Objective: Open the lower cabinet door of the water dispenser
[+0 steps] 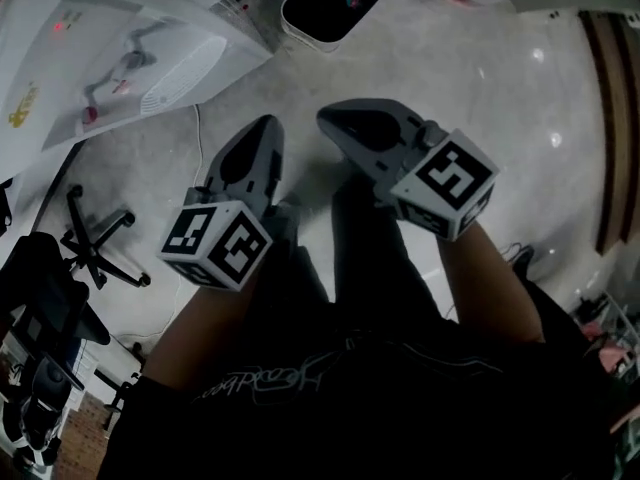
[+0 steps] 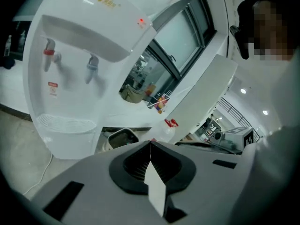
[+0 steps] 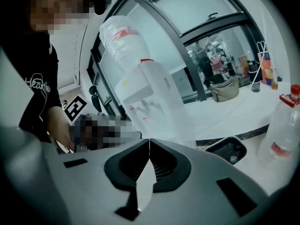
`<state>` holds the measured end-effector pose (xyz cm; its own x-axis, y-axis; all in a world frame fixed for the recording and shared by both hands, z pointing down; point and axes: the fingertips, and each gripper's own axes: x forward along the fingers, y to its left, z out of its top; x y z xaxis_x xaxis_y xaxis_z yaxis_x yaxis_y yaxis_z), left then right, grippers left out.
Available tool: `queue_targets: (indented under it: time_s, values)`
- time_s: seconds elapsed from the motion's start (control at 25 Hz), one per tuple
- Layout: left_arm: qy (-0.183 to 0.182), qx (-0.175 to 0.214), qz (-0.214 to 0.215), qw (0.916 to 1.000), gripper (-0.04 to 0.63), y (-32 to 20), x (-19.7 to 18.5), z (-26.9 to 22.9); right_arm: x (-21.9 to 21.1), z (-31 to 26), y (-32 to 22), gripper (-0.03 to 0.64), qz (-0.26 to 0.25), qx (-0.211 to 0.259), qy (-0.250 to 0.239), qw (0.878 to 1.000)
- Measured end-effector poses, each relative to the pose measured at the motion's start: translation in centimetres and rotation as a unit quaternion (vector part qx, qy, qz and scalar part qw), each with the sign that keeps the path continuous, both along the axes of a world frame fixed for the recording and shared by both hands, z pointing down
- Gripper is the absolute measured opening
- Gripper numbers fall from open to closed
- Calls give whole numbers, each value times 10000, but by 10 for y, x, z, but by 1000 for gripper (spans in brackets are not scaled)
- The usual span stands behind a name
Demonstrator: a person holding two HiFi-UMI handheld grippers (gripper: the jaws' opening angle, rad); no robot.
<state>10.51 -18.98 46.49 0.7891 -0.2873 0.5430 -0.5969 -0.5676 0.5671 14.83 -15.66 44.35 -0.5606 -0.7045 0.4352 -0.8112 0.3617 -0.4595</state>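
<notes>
While the fingers of my left gripper (image 2: 150, 144) sat pressed flat together with nothing between them, those of my right gripper (image 3: 149, 142) were closed just the same, also empty. Seen from my head, both grippers (image 1: 268, 126) (image 1: 335, 123) hung side by side over the pale floor, well apart from the water dispenser (image 1: 130, 58), the left one nearer to it. The left gripper's view faced the water dispenser (image 2: 70, 78) front-on, with its red and grey taps (image 2: 70, 62) above a drip tray (image 2: 65, 123). The white front (image 2: 70, 144) under that tray, where the lower cabinet door sits, showed only as a short strip, and I could not make out a door edge there. From my right gripper the water dispenser (image 3: 150, 97) stood farther off, carrying a big water bottle (image 3: 124, 39). Beside the dispenser's foot lay a white bin with a dark inside (image 1: 330, 3), and beyond that bin stood a clear bottle with a red cap (image 3: 283, 135).
</notes>
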Motion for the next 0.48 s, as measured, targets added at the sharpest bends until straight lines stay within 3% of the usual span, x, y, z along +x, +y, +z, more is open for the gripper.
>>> queue_targets:
  time_s: [0.28, 0.48]
  values:
    - [-528, 121, -592, 9968, 2, -19, 40, 57, 47, 59, -23, 14, -618, -34, 237, 9978]
    - [-846, 124, -995, 9914, 3, -30, 45, 94, 59, 88, -28, 14, -881, -114, 266, 9957]
